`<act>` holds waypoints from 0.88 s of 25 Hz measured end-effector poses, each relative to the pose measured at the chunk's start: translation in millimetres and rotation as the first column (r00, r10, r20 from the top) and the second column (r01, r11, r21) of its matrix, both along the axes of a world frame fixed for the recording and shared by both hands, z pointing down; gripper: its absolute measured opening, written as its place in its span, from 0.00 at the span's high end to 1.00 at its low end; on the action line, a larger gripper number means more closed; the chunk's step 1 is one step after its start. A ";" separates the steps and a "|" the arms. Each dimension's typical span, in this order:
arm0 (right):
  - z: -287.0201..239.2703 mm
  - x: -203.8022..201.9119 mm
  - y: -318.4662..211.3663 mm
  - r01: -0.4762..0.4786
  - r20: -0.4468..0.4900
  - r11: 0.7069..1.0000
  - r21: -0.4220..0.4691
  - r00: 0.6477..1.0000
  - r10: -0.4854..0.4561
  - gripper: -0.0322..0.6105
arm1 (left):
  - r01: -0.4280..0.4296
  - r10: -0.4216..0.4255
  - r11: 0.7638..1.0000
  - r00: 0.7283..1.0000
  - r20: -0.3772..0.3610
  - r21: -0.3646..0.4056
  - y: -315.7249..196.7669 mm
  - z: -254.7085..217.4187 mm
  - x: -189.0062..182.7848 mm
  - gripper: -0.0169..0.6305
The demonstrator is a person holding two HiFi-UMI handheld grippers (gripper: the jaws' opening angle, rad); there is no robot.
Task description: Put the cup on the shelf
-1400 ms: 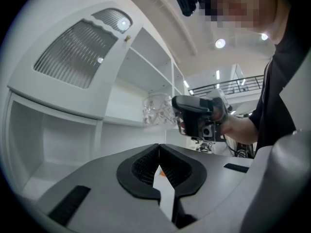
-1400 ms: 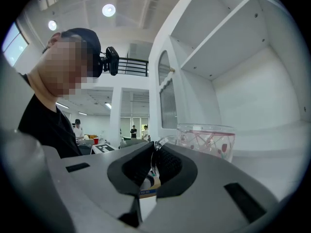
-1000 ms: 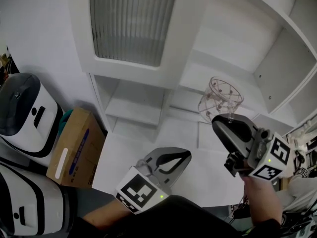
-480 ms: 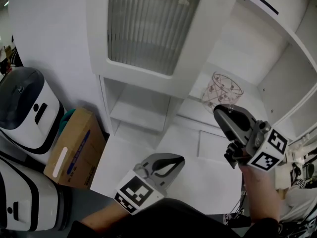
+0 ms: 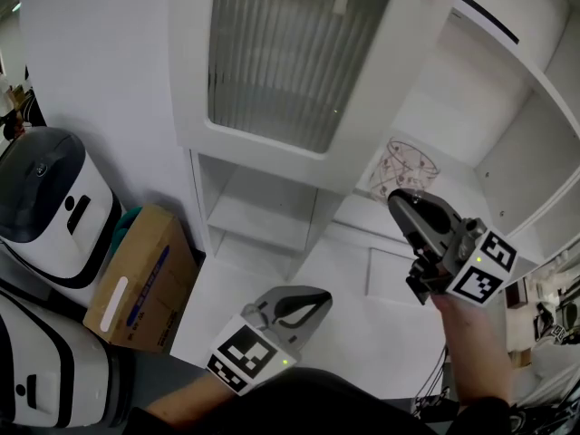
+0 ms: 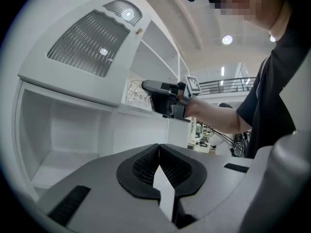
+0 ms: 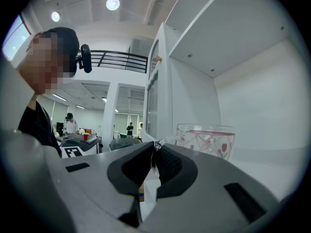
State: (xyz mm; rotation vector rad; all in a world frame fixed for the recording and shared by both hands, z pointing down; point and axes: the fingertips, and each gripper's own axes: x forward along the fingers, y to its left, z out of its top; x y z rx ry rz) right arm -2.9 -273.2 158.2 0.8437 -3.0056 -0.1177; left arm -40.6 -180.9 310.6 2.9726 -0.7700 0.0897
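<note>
Sitting far left is a cardboard box [image 5: 136, 275]; the left tool [image 5: 313, 302] hangs low, jaws pressed together on nothing. To the right, the right tool [image 5: 399, 203] is clamped on the handle of a flower-patterned glass cup [image 5: 405, 164], raised before the white shelf [image 5: 355, 214].

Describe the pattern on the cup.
Clear glass cup with red flowers and thin lines; right gripper view shows it best.
</note>
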 end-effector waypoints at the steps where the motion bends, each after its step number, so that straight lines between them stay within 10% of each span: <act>1: 0.4 -0.2 -1.4 -0.004 0.004 1.000 -0.002 1.000 0.004 0.92 | -0.002 0.002 1.000 1.000 0.003 -0.001 -0.7 0.2 -0.3 0.95; 22: 3.1 23.3 -37.7 -0.191 0.038 0.972 -0.136 0.980 0.197 0.92 | -0.047 0.047 0.998 0.999 0.014 -0.032 1.3 5.7 8.1 0.95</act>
